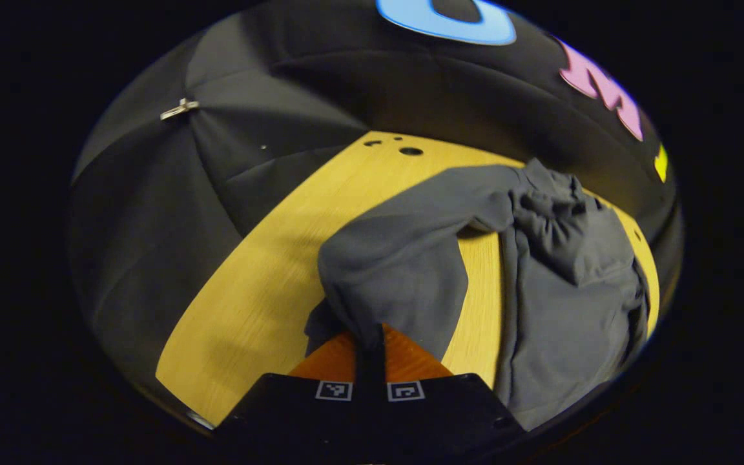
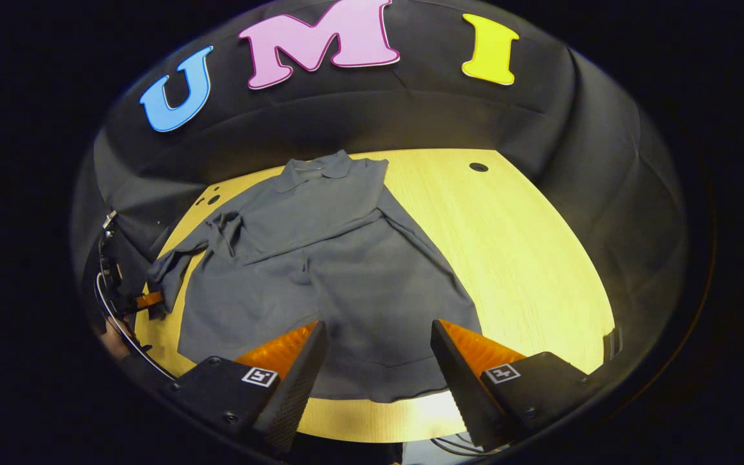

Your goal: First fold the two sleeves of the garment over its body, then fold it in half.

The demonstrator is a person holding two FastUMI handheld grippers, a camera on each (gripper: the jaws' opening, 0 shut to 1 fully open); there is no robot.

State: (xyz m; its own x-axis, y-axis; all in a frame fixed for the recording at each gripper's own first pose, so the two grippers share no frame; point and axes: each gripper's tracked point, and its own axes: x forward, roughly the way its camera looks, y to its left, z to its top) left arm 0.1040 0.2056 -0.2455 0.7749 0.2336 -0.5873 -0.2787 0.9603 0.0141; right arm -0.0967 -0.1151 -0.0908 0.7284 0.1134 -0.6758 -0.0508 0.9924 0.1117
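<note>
A grey collared shirt lies spread on the wooden table, collar at the far side. One sleeve lies folded across the chest. My left gripper is shut on the other sleeve, which hangs lifted beside the shirt's body. In the right gripper view, that left gripper sits at the table's left edge with the sleeve end in it. My right gripper stands open above the shirt's hem, with nothing between its fingers.
Bare wood lies left of the lifted sleeve, and a wide bare stretch of table right of the shirt. Small holes mark the table's far corners, one being a hole. A metal clip pins the wall cloth. Cables trail by the left gripper.
</note>
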